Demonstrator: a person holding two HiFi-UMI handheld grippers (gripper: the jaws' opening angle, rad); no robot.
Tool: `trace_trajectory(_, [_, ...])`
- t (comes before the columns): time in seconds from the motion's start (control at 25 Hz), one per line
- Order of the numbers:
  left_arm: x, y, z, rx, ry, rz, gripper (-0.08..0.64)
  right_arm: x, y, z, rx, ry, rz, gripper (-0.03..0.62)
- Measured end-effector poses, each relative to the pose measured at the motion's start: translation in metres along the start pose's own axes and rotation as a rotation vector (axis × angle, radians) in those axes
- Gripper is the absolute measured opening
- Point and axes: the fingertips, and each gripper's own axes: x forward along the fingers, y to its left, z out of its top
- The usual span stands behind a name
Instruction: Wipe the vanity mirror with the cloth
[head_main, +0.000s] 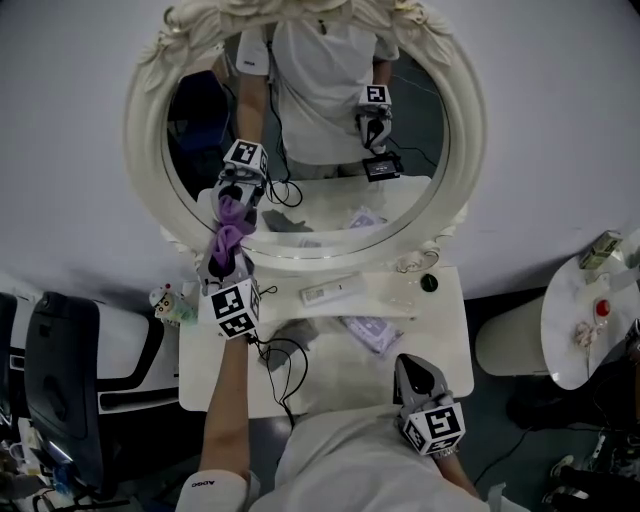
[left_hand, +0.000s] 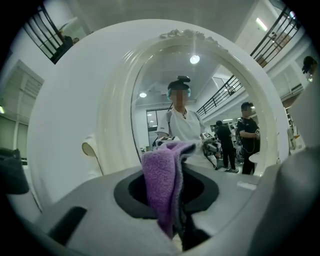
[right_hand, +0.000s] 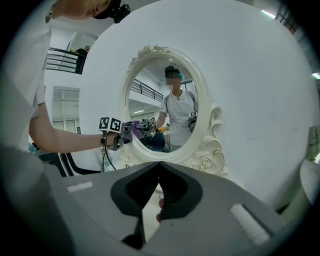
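Note:
The oval vanity mirror (head_main: 330, 120) in its carved white frame stands at the back of the white vanity table (head_main: 440, 330). My left gripper (head_main: 228, 252) is shut on a purple cloth (head_main: 232, 226) and holds it against the lower left of the glass; the reflection shows just above. In the left gripper view the purple cloth (left_hand: 160, 185) hangs between the jaws in front of the mirror (left_hand: 200, 115). My right gripper (head_main: 412, 368) hovers low near my body, shut and holding nothing. The right gripper view shows the mirror (right_hand: 160, 110) and the left gripper (right_hand: 122, 134) at its lower left.
On the table lie a white tube box (head_main: 332, 291), a clear packet (head_main: 370, 332), a black round knob (head_main: 429, 283) and a black cable (head_main: 285, 360). A round white side table (head_main: 570, 340) stands at the right, a black chair (head_main: 60, 380) at the left.

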Motion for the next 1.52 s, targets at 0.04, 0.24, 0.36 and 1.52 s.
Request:
trace_trajectory(0.04, [-0.002,-0.004,-0.001,-0.014,0.002,-0.003,0.095,-0.001,0.000,0.000,-0.004,0.000,0.001,0.008])
trace_trajectory(0.24, [-0.011,-0.053,-0.010,-0.048,0.004,-0.082,0.095,-0.009,-0.010,-0.003,-0.003,0.006,-0.002,0.008])
trace_trajectory(0.36, [-0.013,-0.103,-0.015,-0.065,-0.001,-0.165,0.095,-0.014,-0.020,-0.005,0.002,0.008,-0.014,0.008])
trace_trajectory(1.52, [0.013,-0.295,-0.051,0.092,-0.081,-0.465,0.094,-0.077,-0.085,-0.033,0.021,0.062,-0.256,0.008])
